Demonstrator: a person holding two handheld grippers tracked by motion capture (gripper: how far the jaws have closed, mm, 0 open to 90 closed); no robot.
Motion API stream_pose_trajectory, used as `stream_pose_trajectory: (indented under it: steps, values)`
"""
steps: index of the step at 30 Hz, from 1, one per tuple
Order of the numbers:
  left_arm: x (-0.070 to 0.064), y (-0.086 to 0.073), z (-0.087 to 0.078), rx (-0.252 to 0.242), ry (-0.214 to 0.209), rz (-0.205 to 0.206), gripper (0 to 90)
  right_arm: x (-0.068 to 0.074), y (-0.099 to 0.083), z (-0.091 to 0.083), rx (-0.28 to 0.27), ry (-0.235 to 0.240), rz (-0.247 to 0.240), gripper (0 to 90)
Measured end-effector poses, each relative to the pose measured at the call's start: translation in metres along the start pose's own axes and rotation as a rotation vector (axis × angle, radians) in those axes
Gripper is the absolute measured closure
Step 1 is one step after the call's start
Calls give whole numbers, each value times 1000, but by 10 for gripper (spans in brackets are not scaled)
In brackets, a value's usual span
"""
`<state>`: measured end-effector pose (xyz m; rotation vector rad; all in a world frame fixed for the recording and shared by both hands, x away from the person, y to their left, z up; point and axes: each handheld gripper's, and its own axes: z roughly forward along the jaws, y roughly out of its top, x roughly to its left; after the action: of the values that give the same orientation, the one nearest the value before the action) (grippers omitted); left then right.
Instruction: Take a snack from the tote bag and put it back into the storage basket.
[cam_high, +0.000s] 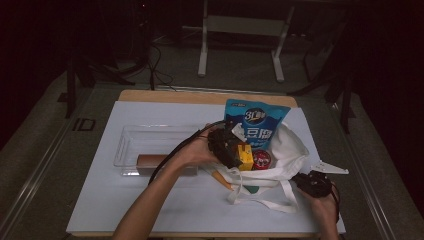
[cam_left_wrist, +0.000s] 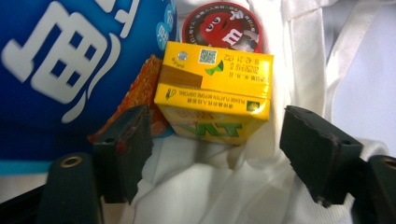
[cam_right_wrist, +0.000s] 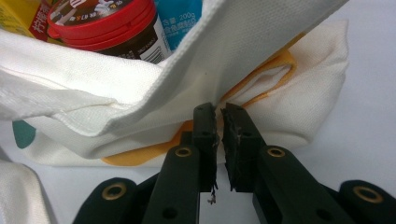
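A white tote bag (cam_high: 290, 150) lies open on the table, right of centre. Inside it stand a blue snack pouch (cam_high: 256, 122), a yellow drink carton (cam_left_wrist: 215, 93), a red-lidded M&M's jar (cam_left_wrist: 219, 25) and an orange packet (cam_left_wrist: 144, 88). My left gripper (cam_left_wrist: 219, 154) hovers open over the bag's mouth, its jaws spread to either side of the carton and not touching it. From above, the left gripper (cam_high: 238, 151) sits right by the carton (cam_high: 245, 156). My right gripper (cam_right_wrist: 219, 116) is shut on the bag's rim (cam_right_wrist: 187, 70) at the near right, where the right gripper (cam_high: 300, 179) pinches the cloth.
A clear plastic tray (cam_high: 131, 137) sits left of the bag with a brown cylinder (cam_high: 152, 160) in it. White paper (cam_high: 150, 205) covers the tabletop. The bag's straps (cam_high: 270, 200) trail toward the front edge. A metal frame (cam_high: 240, 25) stands beyond the table.
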<state>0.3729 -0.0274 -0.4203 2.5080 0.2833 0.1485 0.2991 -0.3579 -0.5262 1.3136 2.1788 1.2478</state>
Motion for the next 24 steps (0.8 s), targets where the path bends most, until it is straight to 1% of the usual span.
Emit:
stream_pose_trajectory:
  steps: [2,4,5,7,9,12,14,16,17,18,20,21,23,24]
  values:
    - [0,2,4,11,-2,6,234,0,0,0,0,0,0,832]
    - [0,4,9,13,-6,1,224,0,0,0,1,0,0,831]
    - [0,5,12,19,-1,1,210,0,0,0,1,0,0,831]
    - [0,7,16,24,-11,7,180,0,0,-1,2,1,1,831]
    - [-1,9,20,33,-4,8,153,0,0,-1,2,2,1,831]
    - [0,12,25,33,-17,4,144,0,0,-1,1,3,0,831]
    - [1,14,28,47,-16,7,144,0,0,-1,1,2,0,831]
    - [0,16,33,49,-29,6,145,0,0,-1,0,3,0,830]
    - [0,17,35,55,-25,12,144,0,0,-1,0,3,0,830]
    - [0,17,38,59,-27,5,145,0,0,-1,0,3,0,829]
    - [0,17,39,62,-30,11,145,0,0,-1,0,4,1,830]
    - [1,18,40,62,-42,7,145,0,0,-1,-1,4,1,829]
    - [2,18,41,66,-55,12,134,0,0,-1,-2,4,0,829]
    - [2,18,41,70,-56,14,123,0,0,-1,-1,4,1,829]
